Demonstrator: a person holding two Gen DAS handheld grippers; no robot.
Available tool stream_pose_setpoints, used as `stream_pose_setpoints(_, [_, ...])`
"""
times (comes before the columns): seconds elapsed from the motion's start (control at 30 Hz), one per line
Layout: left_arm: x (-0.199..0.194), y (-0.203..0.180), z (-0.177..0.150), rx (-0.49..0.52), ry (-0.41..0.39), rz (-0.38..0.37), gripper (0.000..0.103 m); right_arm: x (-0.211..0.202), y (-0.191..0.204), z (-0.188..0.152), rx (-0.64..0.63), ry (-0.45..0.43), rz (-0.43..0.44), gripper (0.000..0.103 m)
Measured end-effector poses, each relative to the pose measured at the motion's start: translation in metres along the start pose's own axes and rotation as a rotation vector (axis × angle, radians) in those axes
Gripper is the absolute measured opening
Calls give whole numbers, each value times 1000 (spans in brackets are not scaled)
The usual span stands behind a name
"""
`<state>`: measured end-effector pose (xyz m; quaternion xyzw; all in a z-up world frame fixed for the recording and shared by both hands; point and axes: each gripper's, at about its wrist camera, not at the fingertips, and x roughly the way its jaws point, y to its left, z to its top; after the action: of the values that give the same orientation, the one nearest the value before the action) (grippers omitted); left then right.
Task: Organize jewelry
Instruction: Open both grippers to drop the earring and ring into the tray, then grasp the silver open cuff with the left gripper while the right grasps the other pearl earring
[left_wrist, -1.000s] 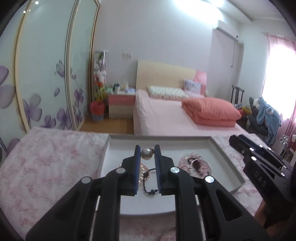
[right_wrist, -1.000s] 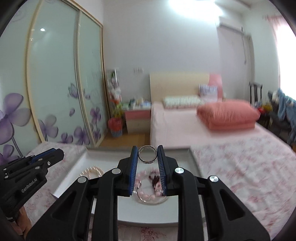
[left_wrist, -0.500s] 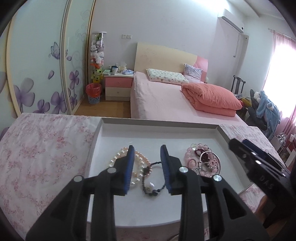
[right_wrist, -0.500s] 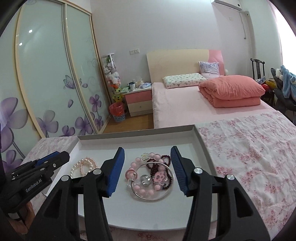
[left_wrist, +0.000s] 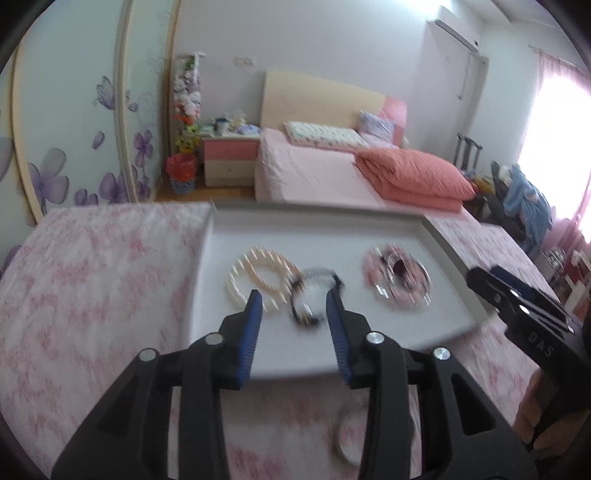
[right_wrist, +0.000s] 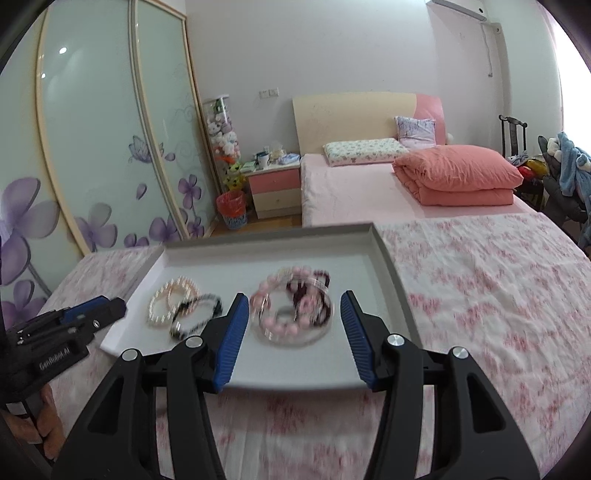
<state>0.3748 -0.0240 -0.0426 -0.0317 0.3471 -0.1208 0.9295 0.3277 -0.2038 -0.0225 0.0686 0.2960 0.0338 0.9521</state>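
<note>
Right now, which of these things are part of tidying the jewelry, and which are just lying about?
Part of the job:
white tray
pearl bracelets
dark bead bracelet
pink bead bracelets

Lying about:
folded quilt
pillow
nightstand
red bin

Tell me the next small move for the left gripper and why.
Probably pull the left gripper back: its jaws have just been opening, nothing sits between them, and the dark bead bracelet lies in the white tray beside the pearl bracelet.
</note>
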Motion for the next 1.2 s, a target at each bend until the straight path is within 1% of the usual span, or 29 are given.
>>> stream_pose_setpoints(0.07, [-4,-7,-15,15,36,-32,37,-7,2,-10,-13,26,-1,53])
stream_pose_setpoints(0.13, [-7,-14,-27,28,63,-53,41,-15,2,-18,-21,42,0,53])
stream_pose_setpoints(0.17, [-8,-17,-33,34,77,-63,46,-19,2,-22,-24,52,-4,53])
stream_pose_setpoints(0.2, [-8,-21,-38,38,88,-69,48,-22,2,-26,-24,59,-4,53])
stream_pose_setpoints(0.27, [-8,-28,-47,50,115,-88,50,-32,-1,-36,-22,80,-7,53])
stream_pose_setpoints(0.33, [-6,-39,-55,67,142,-99,56,-38,-4,-42,-19,97,-10,53])
stream_pose_setpoints(0.37, [-4,-45,-60,82,160,-101,61,-41,-6,-46,-16,105,-12,53])
stream_pose_setpoints(0.5, [7,-61,-70,138,221,-73,69,-51,-13,-57,-6,122,-14,53])
stream_pose_setpoints(0.57, [13,-65,-73,147,245,-59,70,-52,-18,-60,-1,127,-13,53])
stream_pose_setpoints(0.67, [18,-72,-77,173,252,-24,75,-54,-20,-64,5,134,-13,53])
stream_pose_setpoints(0.77, [21,-76,-76,188,251,14,75,-54,-20,-65,8,135,-12,53])
stream_pose_setpoints(0.83, [22,-76,-73,190,243,31,67,-56,-20,-66,3,134,-8,53])
stream_pose_setpoints(0.87, [21,-74,-73,185,243,39,66,-57,-18,-67,-4,134,-5,53])
stream_pose_setpoints(0.97, [19,-59,-70,144,245,52,66,-57,-10,-70,-29,147,17,53])
stream_pose_setpoints(1.03, [18,-45,-68,117,245,81,66,-56,-3,-73,-50,161,36,53])
stream_pose_setpoints(1.2, [10,-6,-66,73,245,149,66,-56,25,-86,-128,215,132,53])
